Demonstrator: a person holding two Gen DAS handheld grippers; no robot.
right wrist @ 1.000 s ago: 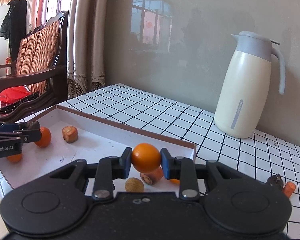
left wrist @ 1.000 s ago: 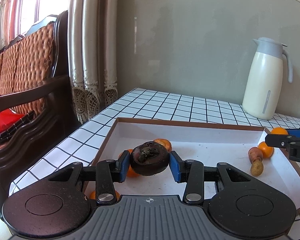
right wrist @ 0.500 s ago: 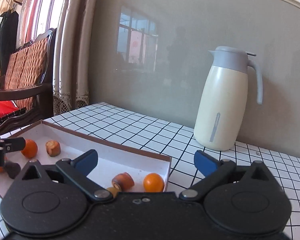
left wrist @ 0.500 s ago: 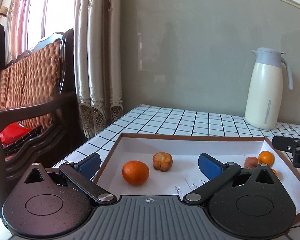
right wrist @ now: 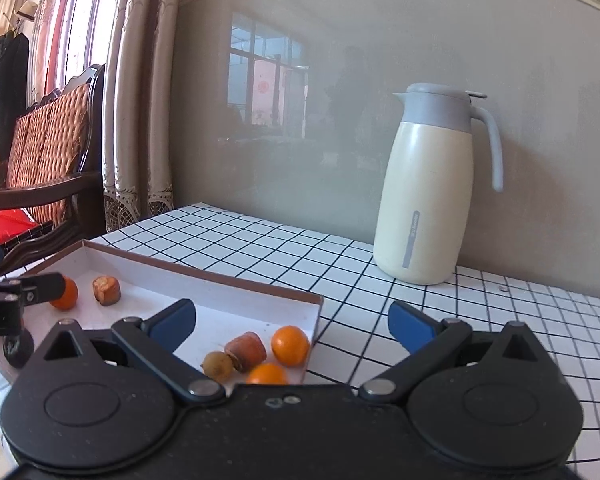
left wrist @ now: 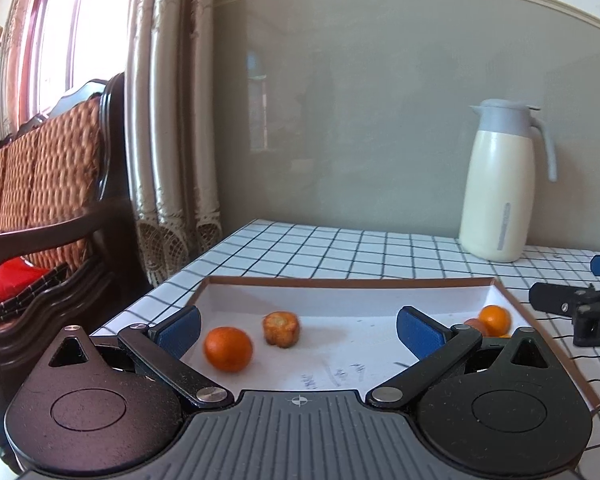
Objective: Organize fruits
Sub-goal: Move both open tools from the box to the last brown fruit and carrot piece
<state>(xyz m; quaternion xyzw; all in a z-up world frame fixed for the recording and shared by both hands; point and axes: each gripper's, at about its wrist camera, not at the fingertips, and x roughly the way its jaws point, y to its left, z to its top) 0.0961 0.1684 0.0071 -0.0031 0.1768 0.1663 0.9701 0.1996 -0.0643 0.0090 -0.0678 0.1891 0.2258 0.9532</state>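
A shallow white box with a brown rim [left wrist: 352, 280] [right wrist: 204, 270] lies on the tiled table and holds the fruit. My left gripper [left wrist: 298, 330] is open and empty above the box's near left end, over an orange [left wrist: 228, 349] and a brownish cut fruit [left wrist: 281, 328]. My right gripper [right wrist: 292, 326] is open and empty above the box's right corner. Below it lie two oranges [right wrist: 290, 345], a brown fruit piece [right wrist: 246, 351] and a small greenish fruit [right wrist: 218, 365]. A dark mangosteen [right wrist: 18, 350] sits at the box's left end.
A cream thermos jug with a grey lid [left wrist: 498, 184] [right wrist: 430, 188] stands at the back of the table by the wall. A wooden sofa [left wrist: 40, 200] and curtains [left wrist: 168, 120] are to the left, beyond the table edge.
Both grippers opened and let go: the left released the mangosteen, the right released an orange, both into the box. Both grippers then rose and pulled back.
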